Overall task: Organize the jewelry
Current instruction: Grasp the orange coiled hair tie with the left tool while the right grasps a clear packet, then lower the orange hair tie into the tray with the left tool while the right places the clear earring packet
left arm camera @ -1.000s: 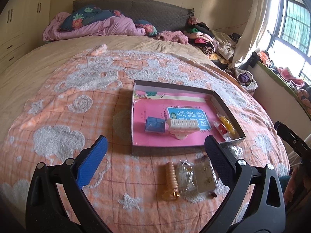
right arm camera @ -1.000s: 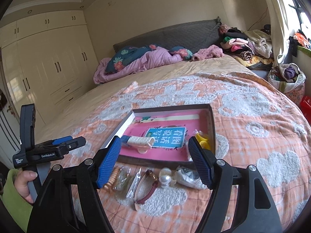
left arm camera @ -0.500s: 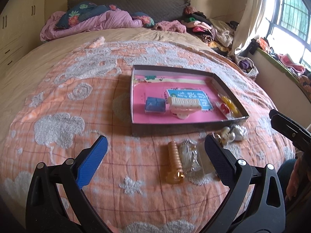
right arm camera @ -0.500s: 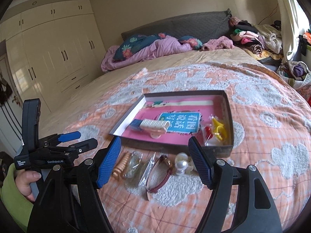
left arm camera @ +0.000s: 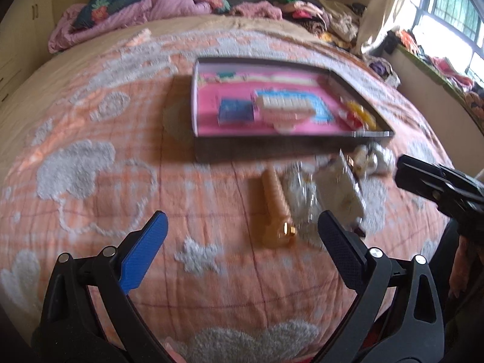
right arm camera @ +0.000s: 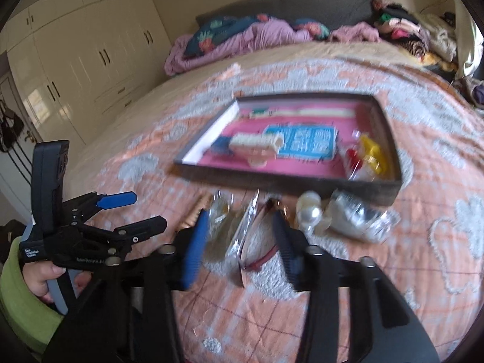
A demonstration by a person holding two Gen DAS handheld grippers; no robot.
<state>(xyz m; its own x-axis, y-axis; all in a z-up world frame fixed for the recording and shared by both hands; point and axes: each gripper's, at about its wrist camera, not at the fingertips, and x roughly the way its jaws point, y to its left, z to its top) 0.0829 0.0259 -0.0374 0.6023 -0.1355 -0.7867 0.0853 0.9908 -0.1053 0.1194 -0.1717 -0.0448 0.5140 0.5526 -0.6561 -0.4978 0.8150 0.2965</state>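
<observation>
From where I sit, my left gripper (left arm camera: pixel 242 236) has its jaws spread wide with nothing between them, though they have just been closing a little; it hangs over the orange bedspread (left arm camera: pixel 90 157) short of the row of jewelry. Just ahead of it lies the gold ribbed hair clip (left arm camera: pixel 276 208), the leftmost piece. I judge it stiff plastic, light, with a slick curved back, so I would pinch it across its narrow width near the middle, not at the ends.

Next to it sit two clear packets (right arm camera: pixel 230 224), thin and crinkly. Those will slide and buckle, so an edge pinch looks safest to me.

My right gripper (right arm camera: pixel 239 242) has just been closing and its jaws now stand fairly narrow, framing the packets and the dark red bangle (right arm camera: pixel 260 260). I see no pad pressing on anything yet. The bangle looks rigid and smooth; I would take it across the band.

Farther right lie the pearl piece (right arm camera: pixel 311 214), round and likely to roll, and a crumpled clear bag (right arm camera: pixel 360 220).

Behind them all sits the shallow box (right arm camera: pixel 390 187) with a pink floor, already holding several items.
</observation>
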